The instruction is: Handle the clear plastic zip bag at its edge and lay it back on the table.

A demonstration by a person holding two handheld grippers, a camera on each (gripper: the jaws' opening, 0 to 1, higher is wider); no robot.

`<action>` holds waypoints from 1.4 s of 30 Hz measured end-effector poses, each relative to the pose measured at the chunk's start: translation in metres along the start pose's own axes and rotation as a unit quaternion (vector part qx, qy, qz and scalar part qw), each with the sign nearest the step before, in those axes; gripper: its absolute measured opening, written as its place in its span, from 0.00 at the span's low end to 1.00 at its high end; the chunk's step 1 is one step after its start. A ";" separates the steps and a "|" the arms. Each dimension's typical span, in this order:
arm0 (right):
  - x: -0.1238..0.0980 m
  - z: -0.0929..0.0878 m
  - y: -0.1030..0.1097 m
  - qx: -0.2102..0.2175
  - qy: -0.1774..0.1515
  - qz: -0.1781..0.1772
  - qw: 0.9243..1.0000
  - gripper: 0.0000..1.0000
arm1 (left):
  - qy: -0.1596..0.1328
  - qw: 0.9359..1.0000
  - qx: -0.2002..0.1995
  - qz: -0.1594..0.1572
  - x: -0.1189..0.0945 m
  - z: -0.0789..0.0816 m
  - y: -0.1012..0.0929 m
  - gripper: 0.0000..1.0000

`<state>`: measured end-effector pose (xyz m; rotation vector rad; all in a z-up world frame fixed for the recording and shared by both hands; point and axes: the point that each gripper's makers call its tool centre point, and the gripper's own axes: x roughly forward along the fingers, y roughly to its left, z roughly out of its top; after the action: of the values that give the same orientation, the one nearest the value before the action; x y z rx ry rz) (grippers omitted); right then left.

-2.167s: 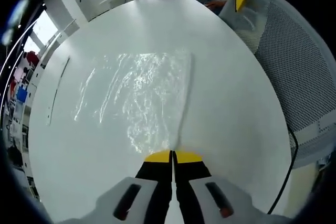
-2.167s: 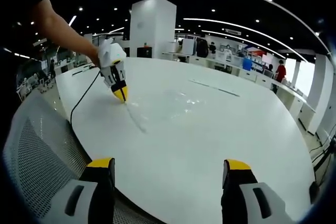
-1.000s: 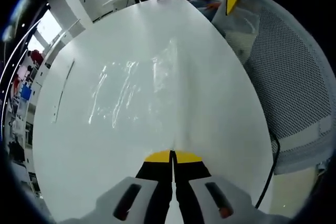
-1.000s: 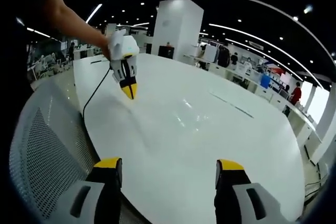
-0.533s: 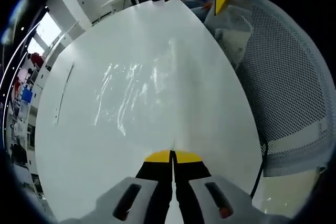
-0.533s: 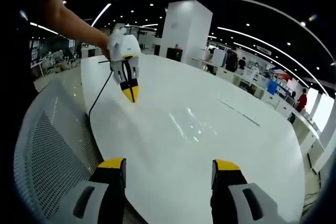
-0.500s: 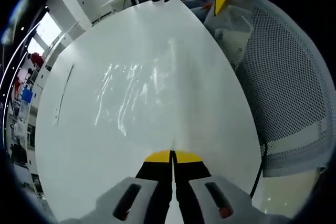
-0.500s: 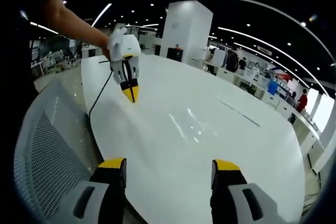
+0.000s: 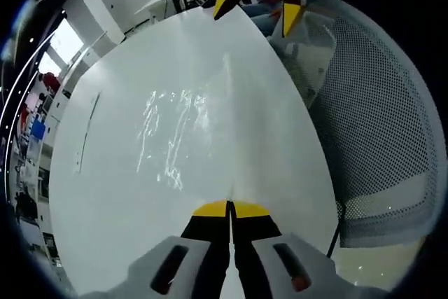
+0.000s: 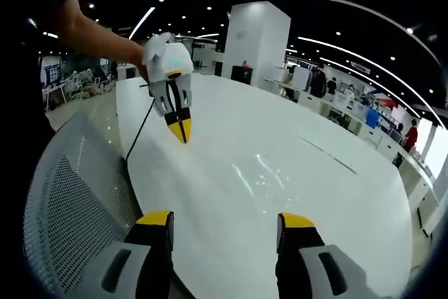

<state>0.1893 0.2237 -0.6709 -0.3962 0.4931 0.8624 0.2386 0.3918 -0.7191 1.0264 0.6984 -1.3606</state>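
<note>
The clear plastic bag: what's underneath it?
Under the clear plastic bag is the white table, seen through the film. The left gripper, shut, pinches its edge; that pinched bit is hidden.

Grey grippers, black fingers w/ yellow tips.

- The white table lies broad and bare around the clear zip bag, with open approach from its far and side edges.
- A mesh chair back stands just beside the table's near edge, crowding that side.
- A black cable hangs over that edge between chair and table.
</note>
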 end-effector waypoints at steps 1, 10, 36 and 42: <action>0.001 0.001 0.001 -0.001 0.001 0.003 1.000 0.55 | 0.002 1.000 0.003 0.000 0.000 0.001 -0.001 0.00; 0.007 0.008 0.006 -0.012 0.000 0.017 1.000 0.50 | 0.005 1.000 0.009 -0.008 -0.001 0.010 -0.007 0.00; 0.031 0.006 0.033 -0.026 0.029 0.077 0.996 0.23 | 0.003 0.999 0.008 -0.036 0.010 0.045 -0.029 0.00; 0.038 0.004 0.037 -0.045 0.040 0.086 0.994 0.16 | -0.007 0.999 0.006 -0.035 0.010 0.054 -0.030 0.00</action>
<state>0.1815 0.2711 -0.6939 -0.4768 0.5707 1.0403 0.2023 0.3421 -0.7108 1.0095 0.7223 -1.4323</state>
